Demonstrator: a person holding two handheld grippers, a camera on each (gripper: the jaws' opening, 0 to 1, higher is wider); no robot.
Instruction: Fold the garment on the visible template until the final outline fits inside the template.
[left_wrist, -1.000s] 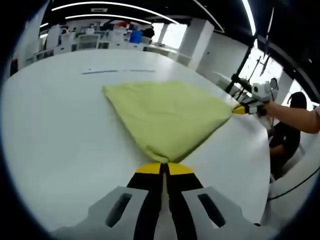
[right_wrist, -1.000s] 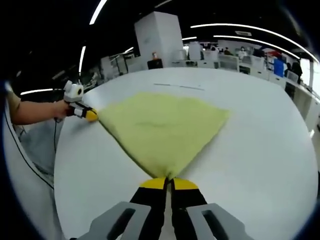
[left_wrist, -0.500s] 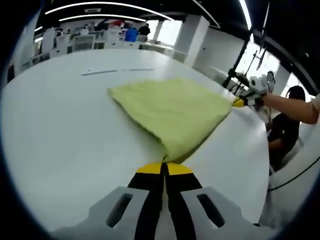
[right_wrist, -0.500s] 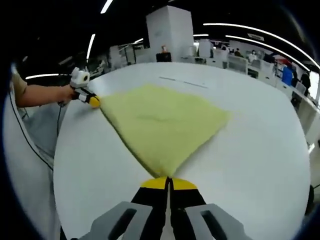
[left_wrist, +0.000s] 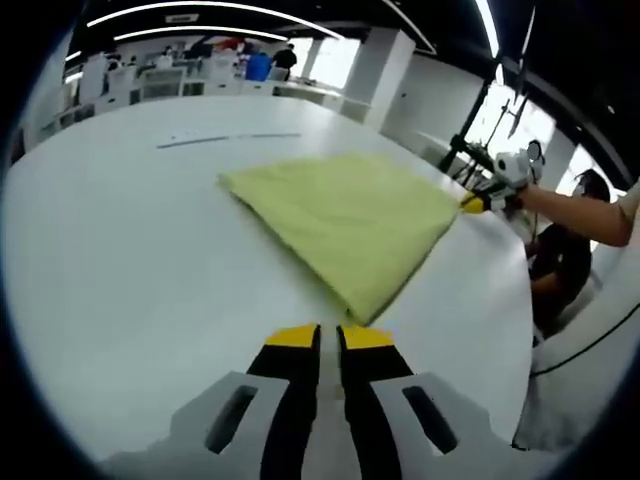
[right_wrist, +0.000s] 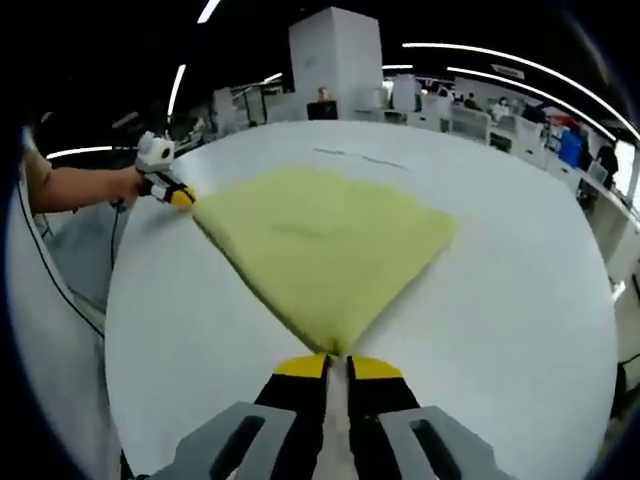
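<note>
Left gripper view: the left hand-held gripper rises from the bottom centre with its yellow-tipped jaws slightly parted and nothing between them; the nearest corner of the garment lies just beyond the tips, apart from them, on the white surface. The one yellow-green garment spreads up and away from that corner toward the middle of the frame, already folded into a flat four-cornered shape. At its far right corner, in the upper right of the frame, the right hand-held gripper meets the cloth.

In the right gripper view, the right hand-held gripper has its jaws nearly together, with the garment's near corner reaching right down to the tips; whether it pinches the cloth I cannot tell. The left hand-held gripper sits at the cloth's upper-left corner.

So the garment's long diagonal runs between the two hand-held grippers, each at one end. Count: one garment, two hand-held grippers. A faint dark line on the surface beyond the cloth may belong to the template.
</note>
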